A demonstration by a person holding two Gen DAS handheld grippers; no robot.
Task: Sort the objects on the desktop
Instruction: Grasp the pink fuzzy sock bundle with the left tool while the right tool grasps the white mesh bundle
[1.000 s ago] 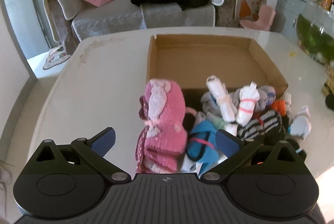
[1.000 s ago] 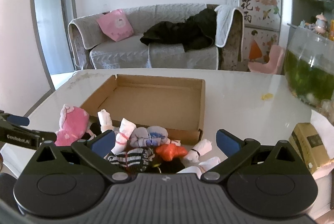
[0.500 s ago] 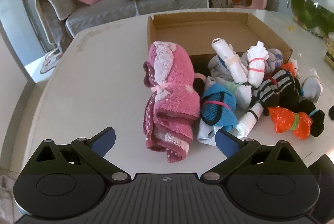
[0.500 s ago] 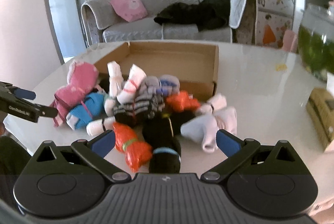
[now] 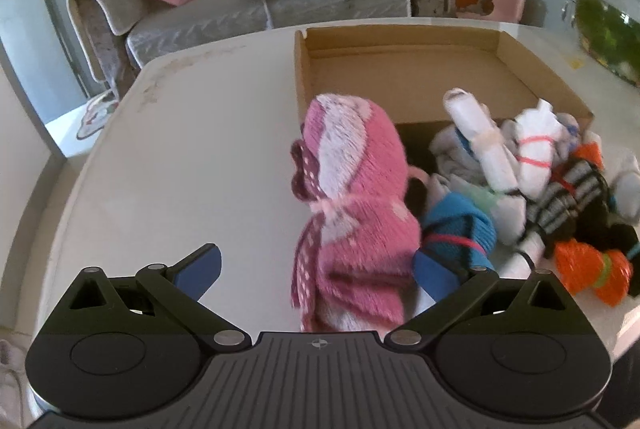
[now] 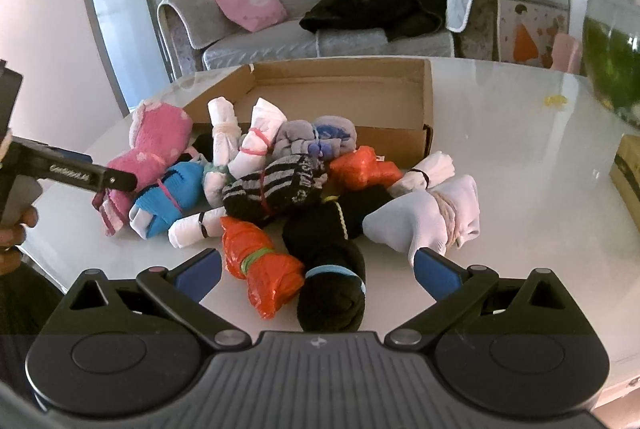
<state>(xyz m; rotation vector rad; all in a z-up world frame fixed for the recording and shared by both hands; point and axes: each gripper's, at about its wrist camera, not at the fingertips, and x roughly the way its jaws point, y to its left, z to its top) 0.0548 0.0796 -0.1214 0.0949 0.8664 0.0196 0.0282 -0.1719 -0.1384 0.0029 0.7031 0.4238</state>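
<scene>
A pile of several rolled sock bundles lies on the white table in front of an open cardboard box (image 5: 404, 69) (image 6: 348, 89). A fluffy pink bundle (image 5: 352, 213) (image 6: 156, 145) lies at the pile's left end, with a blue bundle (image 5: 456, 233) (image 6: 168, 197) beside it. My left gripper (image 5: 316, 273) is open around the near end of the pink bundle. My right gripper (image 6: 318, 273) is open, with an orange bundle (image 6: 260, 265) and a black bundle (image 6: 328, 269) between its fingers. A white bundle (image 6: 432, 217) lies by its right finger.
A fish bowl (image 6: 612, 61) stands at the table's right side and a yellowish box (image 6: 628, 169) near the right edge. A grey sofa (image 5: 248, 1) stands behind the table. The table edge (image 5: 68, 189) runs along the left.
My left gripper has moved forward to the pink bundle, which now sits between its fingers. My right gripper has come closer to the pile, over the orange and black bundles.
</scene>
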